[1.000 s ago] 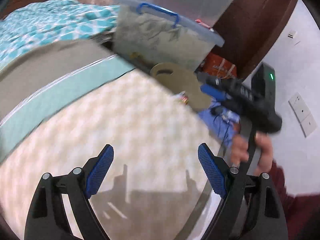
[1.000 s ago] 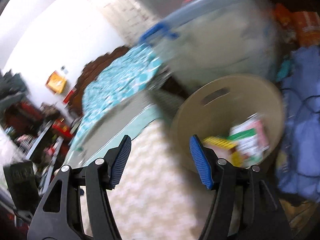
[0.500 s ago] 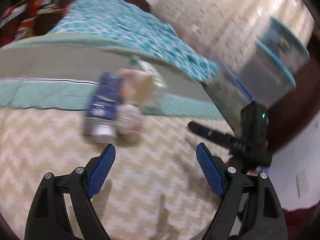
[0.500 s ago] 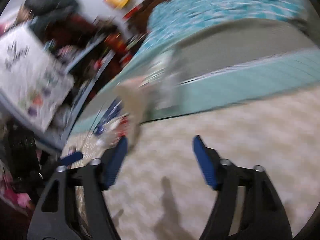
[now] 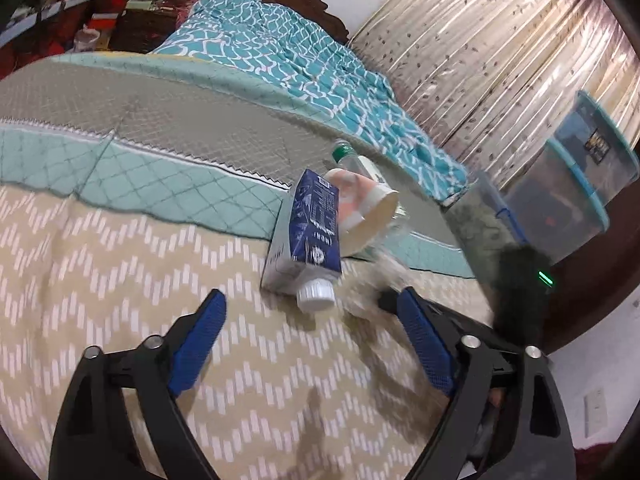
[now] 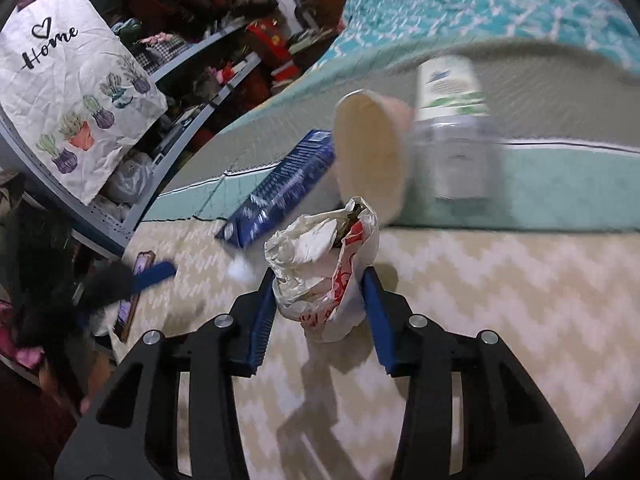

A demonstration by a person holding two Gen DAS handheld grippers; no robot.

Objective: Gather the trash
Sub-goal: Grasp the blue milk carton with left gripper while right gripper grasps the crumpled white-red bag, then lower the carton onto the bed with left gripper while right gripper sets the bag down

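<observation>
Right wrist: crumpled white wrapper (image 6: 324, 276) (red print).

The left gripper (image 5: 312, 328) is held low with its blue-padded jaws spread wide, nothing caught between them. The right gripper (image 6: 320, 292), seen blurred at three o'clock in the left wrist view, is closed on a crumpled wrapper (image 6: 324, 268).
</observation>
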